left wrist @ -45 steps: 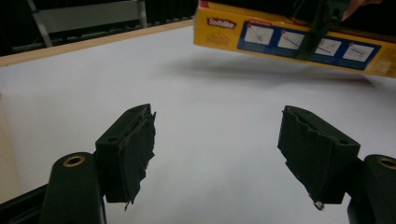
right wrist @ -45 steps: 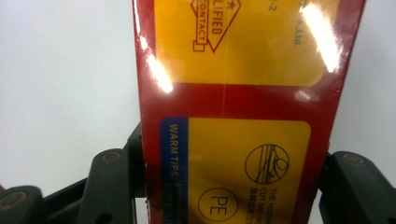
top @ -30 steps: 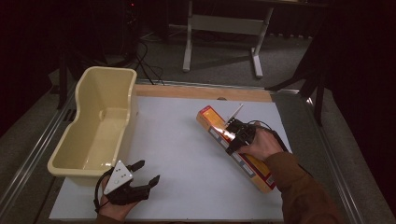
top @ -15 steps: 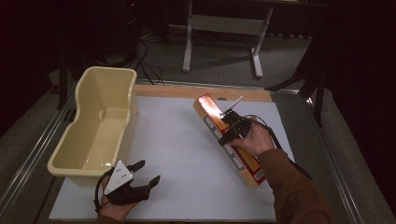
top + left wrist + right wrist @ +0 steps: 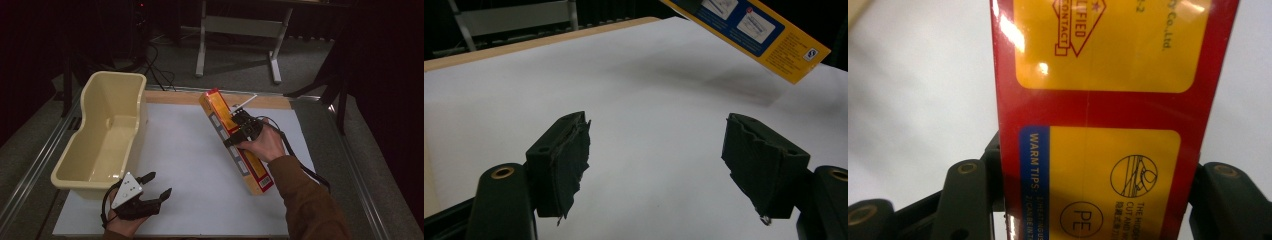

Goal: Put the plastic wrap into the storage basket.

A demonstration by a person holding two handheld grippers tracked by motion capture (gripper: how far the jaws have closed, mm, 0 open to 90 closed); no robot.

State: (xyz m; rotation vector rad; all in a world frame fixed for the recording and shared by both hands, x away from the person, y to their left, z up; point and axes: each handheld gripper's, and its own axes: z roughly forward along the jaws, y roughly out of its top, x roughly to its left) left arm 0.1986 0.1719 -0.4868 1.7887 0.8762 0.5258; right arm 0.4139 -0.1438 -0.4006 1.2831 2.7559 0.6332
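So the right tongs (image 5: 239, 131) are clamped across a long red and yellow box (image 5: 225, 120), one jaw on each long side, roughly in the middle of its length. In the right gripper view the box (image 5: 1098, 100) sits flat between the two black jaws, and you can read "WARM TIPS" and a "PE" mark on its label. It runs away from those tongs toward the far edge of the desk (image 5: 190, 150), and the other end reaches back past the person's right hand (image 5: 265, 145) and over the sleeve. From the left gripper view the near end of the box (image 5: 749, 30) looks lifted off the white surface, with a soft shadow under it.

The left tongs (image 5: 150, 190) are spread wide with nothing in between, resting low at the near edge of the desk, well apart from the box. Their pads (image 5: 569, 160) look a bit ragged at the edges. Just beside them, on their outer side and a little further out, there's a cream plastic tub (image 5: 107, 135) sitting on the desk, nothing inside as far as I can see.
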